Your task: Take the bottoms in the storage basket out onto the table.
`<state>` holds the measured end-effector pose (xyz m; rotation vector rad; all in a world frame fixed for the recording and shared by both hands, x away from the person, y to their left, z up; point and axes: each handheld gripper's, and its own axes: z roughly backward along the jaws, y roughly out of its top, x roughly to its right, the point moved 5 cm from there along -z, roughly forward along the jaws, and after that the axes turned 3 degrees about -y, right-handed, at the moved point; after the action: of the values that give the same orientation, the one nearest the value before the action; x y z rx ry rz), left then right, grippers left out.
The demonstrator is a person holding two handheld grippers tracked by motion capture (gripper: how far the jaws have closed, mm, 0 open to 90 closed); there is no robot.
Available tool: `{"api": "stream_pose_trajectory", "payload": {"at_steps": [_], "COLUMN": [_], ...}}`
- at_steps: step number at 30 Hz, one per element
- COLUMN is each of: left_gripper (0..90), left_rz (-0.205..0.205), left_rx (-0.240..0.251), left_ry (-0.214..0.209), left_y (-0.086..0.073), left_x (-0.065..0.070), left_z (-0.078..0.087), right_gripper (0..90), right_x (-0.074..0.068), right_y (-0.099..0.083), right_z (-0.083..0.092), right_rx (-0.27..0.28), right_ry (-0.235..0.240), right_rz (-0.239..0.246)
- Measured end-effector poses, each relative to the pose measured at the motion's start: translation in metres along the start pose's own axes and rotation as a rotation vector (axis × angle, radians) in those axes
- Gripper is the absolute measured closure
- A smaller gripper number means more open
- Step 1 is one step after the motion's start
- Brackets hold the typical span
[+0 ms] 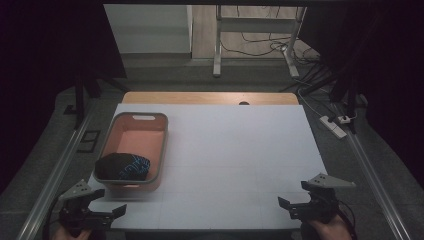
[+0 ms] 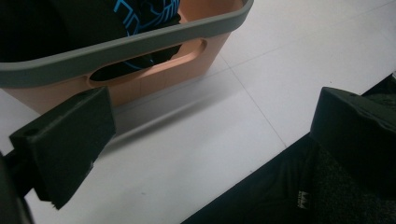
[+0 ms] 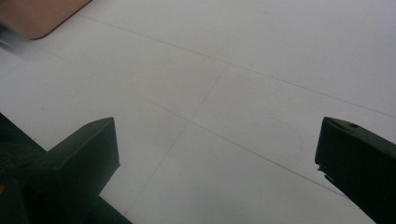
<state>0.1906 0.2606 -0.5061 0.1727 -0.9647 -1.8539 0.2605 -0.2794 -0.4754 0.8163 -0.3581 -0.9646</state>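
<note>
Left hand-held gripper (image 1: 102, 210) is hovering at the near left corner of the bench (image 1: 240, 165), jaws standing wide apart and holding nothing. Right hand-held gripper (image 1: 295, 206) is waiting at the near right corner, likewise spread and empty. The orange basket (image 1: 159, 145) is sitting just ahead of the left gripper, long axis running away from it, near handle slot facing its jaws. A dark garment with blue print (image 1: 122, 166) is lying in the basket's near end. Left hand is clearly nearer; right is well apart.
</note>
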Motion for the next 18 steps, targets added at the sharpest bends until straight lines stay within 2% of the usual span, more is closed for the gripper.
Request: {"api": "stream_pose_trajectory", "payload": {"at_steps": [9, 13, 18], "left_gripper": [0.1, 0.1, 0.0], "left_rz": [-0.002, -0.008, -0.008], "left_rx": [-0.01, -0.018, -0.027], "left_ry": [-0.008, -0.006, 0.003], "left_y": [0.0001, 0.0002, 0.0002], "left_x": [0.0005, 0.0008, 0.0011], "left_z": [-0.001, -0.0018, -0.0025], "right_gripper": [0.0, 0.0, 0.0], "right_x": [-0.0015, -0.0034, -0.0032], "right_y": [-0.0003, -0.0007, -0.0009], "right_z": [0.0006, -0.0003, -0.0008], "right_rx": [0.001, -0.01, -0.013], "right_ry": [0.021, 0.018, 0.021], "right_rz": [0.015, 0.04, 0.035]}}
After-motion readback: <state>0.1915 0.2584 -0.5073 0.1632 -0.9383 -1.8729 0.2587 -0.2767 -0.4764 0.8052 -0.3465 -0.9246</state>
